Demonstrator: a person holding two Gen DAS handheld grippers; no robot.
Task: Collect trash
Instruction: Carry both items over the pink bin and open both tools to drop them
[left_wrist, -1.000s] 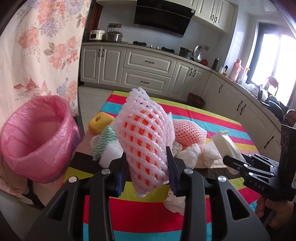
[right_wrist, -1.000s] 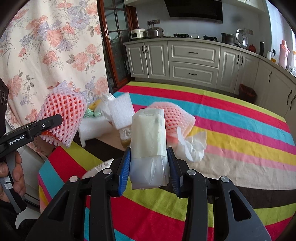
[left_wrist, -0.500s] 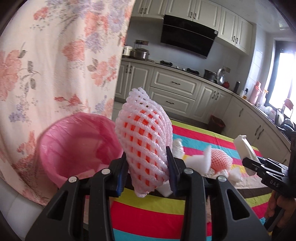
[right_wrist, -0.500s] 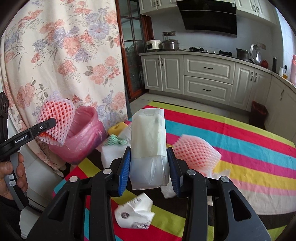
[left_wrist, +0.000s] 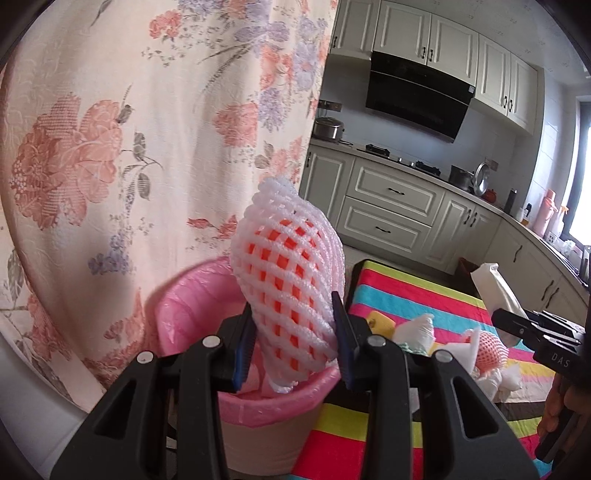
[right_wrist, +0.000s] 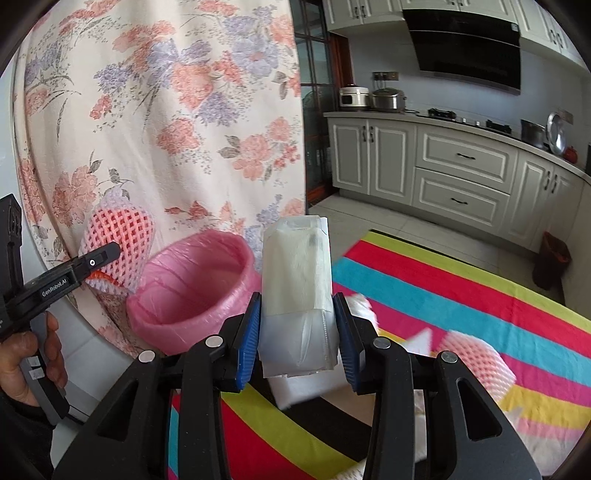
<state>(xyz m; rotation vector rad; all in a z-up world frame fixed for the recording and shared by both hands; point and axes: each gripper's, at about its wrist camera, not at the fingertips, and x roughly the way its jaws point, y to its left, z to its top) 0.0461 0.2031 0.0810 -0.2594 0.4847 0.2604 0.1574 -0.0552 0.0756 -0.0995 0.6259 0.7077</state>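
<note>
My left gripper (left_wrist: 293, 341) is shut on a pink-and-white foam fruit net (left_wrist: 290, 280) and holds it over the near rim of the pink-lined trash bin (left_wrist: 192, 302). In the right wrist view the same net (right_wrist: 118, 240) sits just left of the bin (right_wrist: 195, 291). My right gripper (right_wrist: 297, 341) is shut on a white plastic packet (right_wrist: 295, 280), held upright to the right of the bin. That packet also shows at the right of the left wrist view (left_wrist: 495, 284). More trash lies on the striped tablecloth (right_wrist: 424, 280): another foam net (right_wrist: 476, 362) and white wrappers (left_wrist: 417, 328).
A floral curtain (left_wrist: 129, 147) hangs close behind the bin. A yellow sponge (left_wrist: 382, 321) lies among the trash. Kitchen cabinets (right_wrist: 461, 173) and a counter with pots stand across the floor. A small dark bin (right_wrist: 552, 262) stands by the cabinets.
Both grippers have swung left, from over the trash pile toward the pink bin. The left gripper's net now hangs over the bin's rim; the right gripper's packet has come up beside the bin.
</note>
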